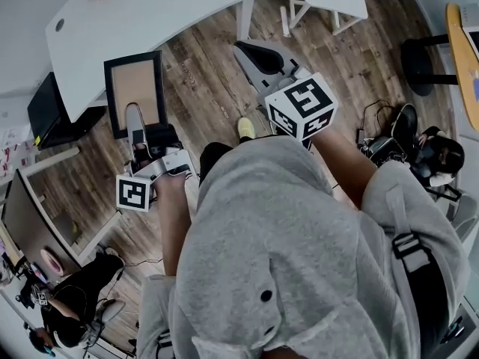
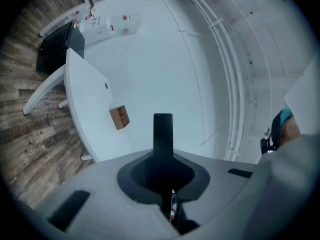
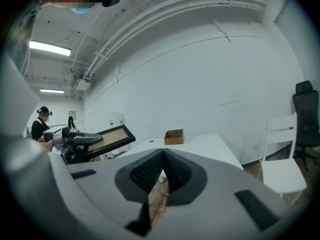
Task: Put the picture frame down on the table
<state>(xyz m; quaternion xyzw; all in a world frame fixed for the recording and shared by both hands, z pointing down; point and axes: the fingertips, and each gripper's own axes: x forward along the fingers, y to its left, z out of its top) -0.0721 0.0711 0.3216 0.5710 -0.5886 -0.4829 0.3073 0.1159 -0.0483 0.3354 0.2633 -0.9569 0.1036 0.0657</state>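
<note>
Shows left gripper (image 1: 135,118) clamped on the near edge of the picture frame (image 1: 137,81), carrying it face up, just ahead of the jaws. Places the white table (image 1: 150,13) farther ahead, apparently not yet touched. Holds right gripper (image 1: 248,49) closed and empty alongside; probably 1 grip suffices.

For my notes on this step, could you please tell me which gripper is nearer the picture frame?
Left. The left gripper is clamped on the picture frame's near edge; the right gripper, shut and empty, stands apart, off to the frame's right.
</note>
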